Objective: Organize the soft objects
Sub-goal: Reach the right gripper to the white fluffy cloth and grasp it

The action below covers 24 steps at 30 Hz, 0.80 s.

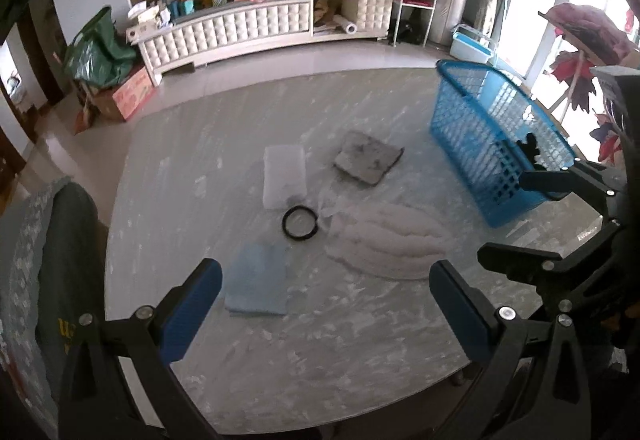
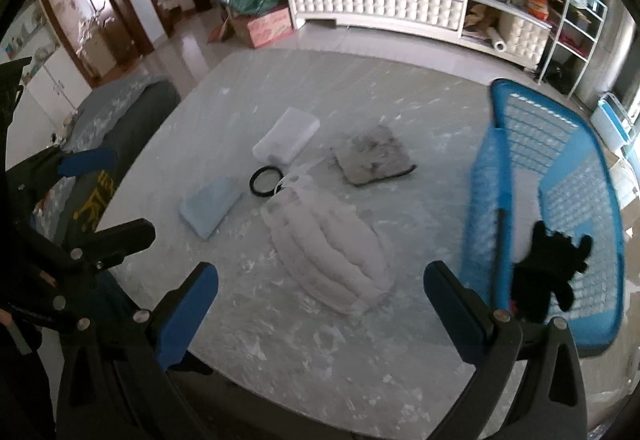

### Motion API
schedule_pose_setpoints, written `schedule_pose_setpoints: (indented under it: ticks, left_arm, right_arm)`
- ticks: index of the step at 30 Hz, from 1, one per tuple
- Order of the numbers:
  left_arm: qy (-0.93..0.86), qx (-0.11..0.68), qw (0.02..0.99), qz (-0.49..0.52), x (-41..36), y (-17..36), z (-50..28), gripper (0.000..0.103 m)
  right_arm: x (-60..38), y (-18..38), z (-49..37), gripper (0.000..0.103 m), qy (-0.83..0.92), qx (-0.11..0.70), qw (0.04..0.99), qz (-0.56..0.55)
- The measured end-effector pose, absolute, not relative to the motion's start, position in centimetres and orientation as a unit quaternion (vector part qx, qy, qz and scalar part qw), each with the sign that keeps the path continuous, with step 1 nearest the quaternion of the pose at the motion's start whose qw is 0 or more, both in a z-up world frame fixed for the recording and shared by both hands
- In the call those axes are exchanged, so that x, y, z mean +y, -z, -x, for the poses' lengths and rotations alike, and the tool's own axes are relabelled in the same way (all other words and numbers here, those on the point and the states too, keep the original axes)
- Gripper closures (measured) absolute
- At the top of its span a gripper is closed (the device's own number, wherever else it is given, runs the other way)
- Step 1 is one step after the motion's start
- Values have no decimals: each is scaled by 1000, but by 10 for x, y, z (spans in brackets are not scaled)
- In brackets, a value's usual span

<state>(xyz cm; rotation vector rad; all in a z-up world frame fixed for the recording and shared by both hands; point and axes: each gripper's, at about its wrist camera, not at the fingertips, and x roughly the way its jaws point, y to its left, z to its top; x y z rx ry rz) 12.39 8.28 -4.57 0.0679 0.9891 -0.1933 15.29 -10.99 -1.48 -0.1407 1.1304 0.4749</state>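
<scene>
Left hand-held gripper (image 1: 326,304), jaws wide apart w/ nothing between, hovers over desk (image 1: 360,340); blue cloth (image 1: 258,280), white padded cushion (image 1: 390,240), foam block (image 1: 283,176), grey pad (image 1: 368,158) still out. Right wrist: right hand-held gripper (image 2: 320,314) also spread, empty; blue basket (image 2: 560,176) holds only a black item (image 2: 550,268), prob. a glove. Most sorting left.

One blue plastic mesh basket (image 2: 560,208); one black glove (image 2: 548,272); one white quilted pad (image 2: 328,256); one light-blue folded cloth (image 2: 210,206); one grey square cushion (image 2: 372,156); one white foam block (image 2: 286,136); one black ring (image 2: 265,181).
</scene>
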Motion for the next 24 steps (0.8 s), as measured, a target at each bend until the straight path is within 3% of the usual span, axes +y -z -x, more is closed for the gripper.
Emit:
schedule_pose_setpoints:
  ticks: [15,24]
  left_arm:
    - [101,530,842,6,118,118,-166,0]
    - [98,541,835,5,123,146,-184,0]
  right_arm:
    - [-69,101,-194,0,-235,591,766,95]
    - [-61,125,-216,0,-225,594,764,117]
